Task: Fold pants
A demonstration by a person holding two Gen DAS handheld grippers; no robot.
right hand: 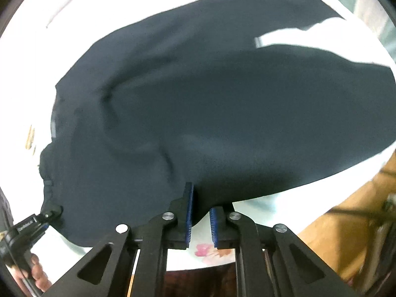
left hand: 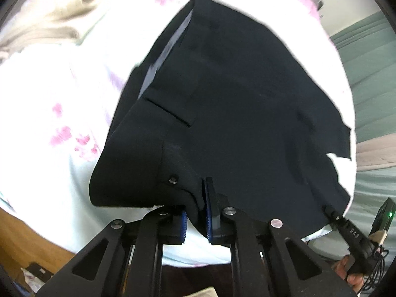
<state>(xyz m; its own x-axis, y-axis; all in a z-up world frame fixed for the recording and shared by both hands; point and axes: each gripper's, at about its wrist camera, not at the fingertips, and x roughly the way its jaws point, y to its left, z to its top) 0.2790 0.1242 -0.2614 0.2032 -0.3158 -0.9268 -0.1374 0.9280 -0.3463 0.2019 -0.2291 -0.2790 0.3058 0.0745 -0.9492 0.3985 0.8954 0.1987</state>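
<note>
Left wrist view: dark navy trousers (left hand: 235, 99) spread on a white floral bedsheet (left hand: 61, 99), waistband button (left hand: 172, 180) nearest, legs running away toward upper right. Left gripper (left hand: 196, 219) with jaws clamped on a fold of waistband cloth. Right wrist view: right gripper (right hand: 201, 219) pinching the trousers' (right hand: 210, 104) near edge, jaws nearly together. Beige cloth (left hand: 49, 24) lying beyond on the sheet; wooden floor (right hand: 346, 222) at the side.
</note>
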